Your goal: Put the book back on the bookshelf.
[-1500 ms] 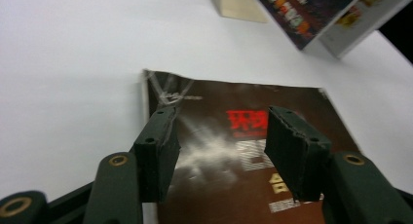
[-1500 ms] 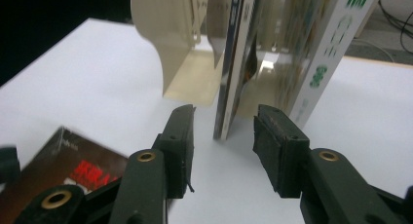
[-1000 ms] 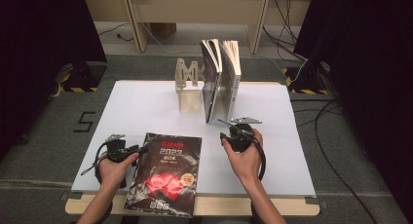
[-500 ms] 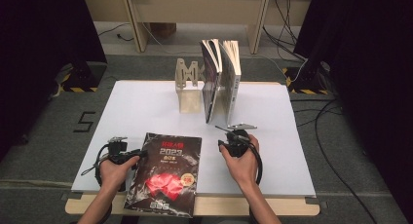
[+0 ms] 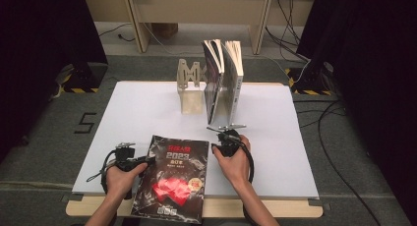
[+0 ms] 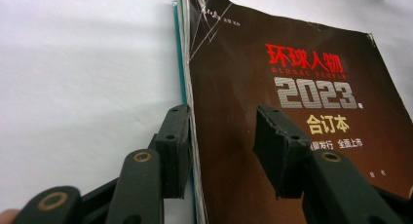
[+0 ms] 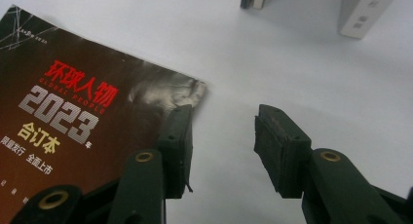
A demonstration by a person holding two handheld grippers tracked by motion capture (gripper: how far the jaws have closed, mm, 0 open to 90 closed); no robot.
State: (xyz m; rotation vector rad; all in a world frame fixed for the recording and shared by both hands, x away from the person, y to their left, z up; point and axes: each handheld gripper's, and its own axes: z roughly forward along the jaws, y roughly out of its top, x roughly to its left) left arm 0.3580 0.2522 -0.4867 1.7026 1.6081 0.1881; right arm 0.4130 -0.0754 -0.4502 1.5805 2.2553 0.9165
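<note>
A dark magazine (image 5: 172, 179) with red and silver cover print lies flat at the table's near edge. My left gripper (image 5: 146, 160) sits low at its left edge. In the left gripper view the left gripper (image 6: 221, 146) is open; its jaws have just been opening. One jaw is over the white table and the other over the magazine cover (image 6: 292, 83), with the spine edge between them, unpressed. My right gripper (image 5: 221, 143) is open at the magazine's far right corner. In the right gripper view the right gripper (image 7: 224, 146) has bare table between its jaws, and the curled magazine corner (image 7: 170, 90) meets its left jaw.
Two upright books (image 5: 223, 78) lean against a metal bookend (image 5: 189, 86) at the back middle of the white table (image 5: 295, 137). Their lower ends, the books (image 7: 360, 12), stand ahead of my right gripper. Cables run over the floor on the right.
My right gripper has come down and moved left to the magazine's far right corner. My left gripper has shifted right onto the magazine's left edge.
</note>
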